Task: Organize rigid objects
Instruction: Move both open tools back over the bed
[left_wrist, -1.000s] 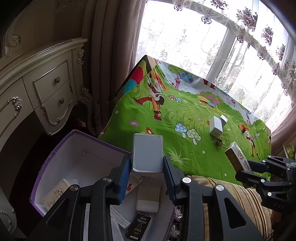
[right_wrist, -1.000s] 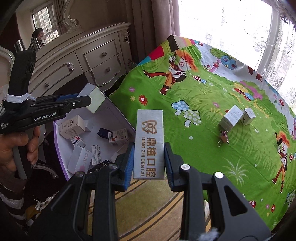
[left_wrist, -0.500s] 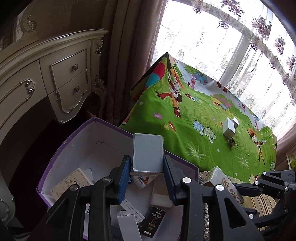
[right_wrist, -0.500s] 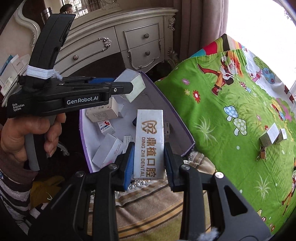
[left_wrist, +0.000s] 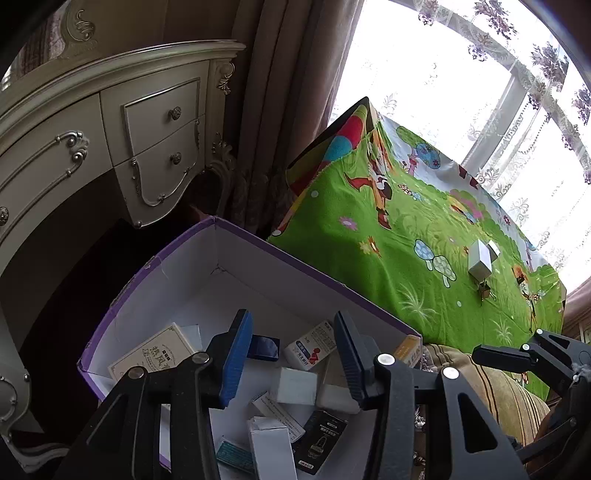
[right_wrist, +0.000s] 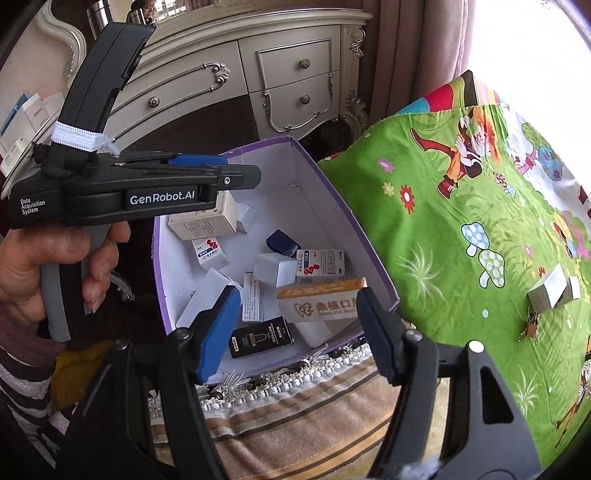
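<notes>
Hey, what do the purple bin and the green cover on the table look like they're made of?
Purple bin: looks like cardboard, matte white inside, purple outside; thin creased walls with folded corners. Green cover: probably printed woven fabric, matte; it drapes over the edge, and the cartoon print follows the wrinkles.

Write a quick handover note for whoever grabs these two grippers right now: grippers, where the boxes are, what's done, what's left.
Left gripper: jaws just opened, nothing between them, above the purple-edged white cardboard box.
Right gripper: jaws just opened; the white carton printed with a dental logo lies loose at the box's near wall, pads off it.
Done: both held cartons released into the box among other small packages.
Left: two small white boxes and a metal binder clip on the green cartoon-print cloth.
</notes>
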